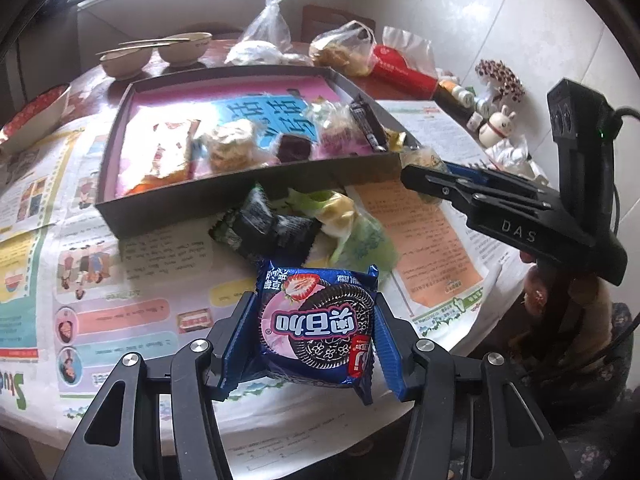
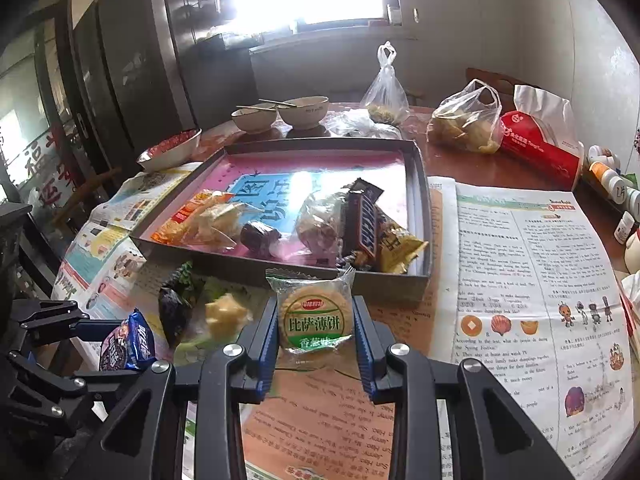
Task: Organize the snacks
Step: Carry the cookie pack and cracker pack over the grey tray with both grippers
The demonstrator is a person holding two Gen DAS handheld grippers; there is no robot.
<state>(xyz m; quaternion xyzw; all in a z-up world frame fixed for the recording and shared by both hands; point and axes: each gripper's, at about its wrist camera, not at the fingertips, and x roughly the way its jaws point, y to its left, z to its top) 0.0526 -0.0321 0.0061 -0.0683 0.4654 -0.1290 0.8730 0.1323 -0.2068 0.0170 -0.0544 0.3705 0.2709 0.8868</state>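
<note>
1. Left gripper [image 1: 316, 320]: fingers [image 1: 236, 344] clamped on a blue cookie packet [image 1: 318, 324], held above the newspaper-covered worktop [image 1: 152, 248], short of the box [image 1: 248, 200].
2. Right gripper [image 2: 316, 322]: fingers [image 2: 268, 340] closed on a green-labelled cracker packet [image 2: 316, 312], held just in front of the box's near wall.
3. Hidden in the left wrist view: lower edge of the cookie packet, tucked behind the finger frames; cracker packet not made out there, only the right gripper seen side-on at the right.
4. Blurred in both views: loose wrapped snacks on the newspaper before the box, a dark packet [image 1: 264, 228] and a yellow-green one [image 1: 344, 216]; wrapper text unreadable.
5. Inside the box: several packets piled toward the near right corner; a chocolate bar [image 2: 362, 220] clear only from the right wrist view, smeared by glare in the left.
6. Seen only from the right wrist: bright window, dark cabinets, the left gripper with the cookie packet at lower left.
7. Seen only from the left wrist: a small rabbit figure [image 1: 500, 126] on the right edge of the worktop.
8. Shared by both: two bowls [image 2: 280, 116] with chopsticks, plastic bags [image 2: 464, 120] and a red tissue pack [image 2: 540, 144] behind the box.
</note>
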